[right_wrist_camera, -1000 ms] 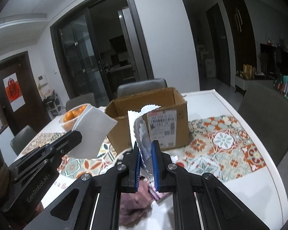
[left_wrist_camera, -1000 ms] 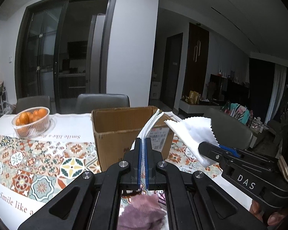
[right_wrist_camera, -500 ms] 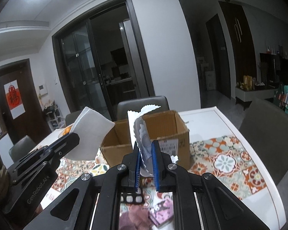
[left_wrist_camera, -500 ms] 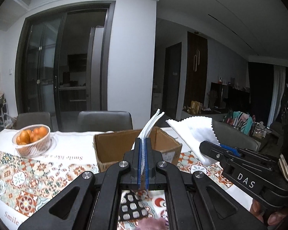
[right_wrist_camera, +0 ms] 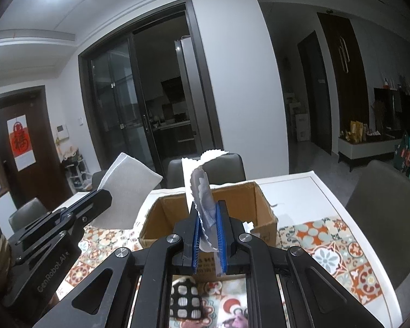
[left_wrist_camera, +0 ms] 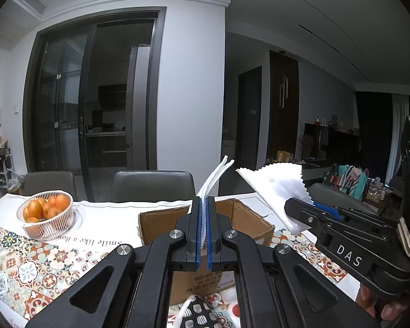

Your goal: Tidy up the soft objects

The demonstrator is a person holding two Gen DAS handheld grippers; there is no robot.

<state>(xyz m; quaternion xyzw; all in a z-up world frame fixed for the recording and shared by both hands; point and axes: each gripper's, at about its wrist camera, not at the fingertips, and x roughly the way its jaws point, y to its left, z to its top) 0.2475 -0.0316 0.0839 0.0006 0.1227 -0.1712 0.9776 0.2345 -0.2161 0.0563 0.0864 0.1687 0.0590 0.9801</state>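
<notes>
Left hand-held gripper point(left_wrist_camera: 202, 229) clamped on white folded cloth point(left_wrist_camera: 214, 180), right hand-held gripper point(right_wrist_camera: 208, 235) clamped on zigzag-edged white sheet point(right_wrist_camera: 202, 188), both raised near side of open cardboard box point(right_wrist_camera: 262, 205) on table point(left_wrist_camera: 106, 216).

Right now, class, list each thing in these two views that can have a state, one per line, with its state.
left gripper: shut on white cloth
right gripper: shut on white cloth
white cloth: held up by both grippers, above the table
cardboard box: open on top
fruit basket: holds oranges, upright
patterned mask: lying on table
</notes>
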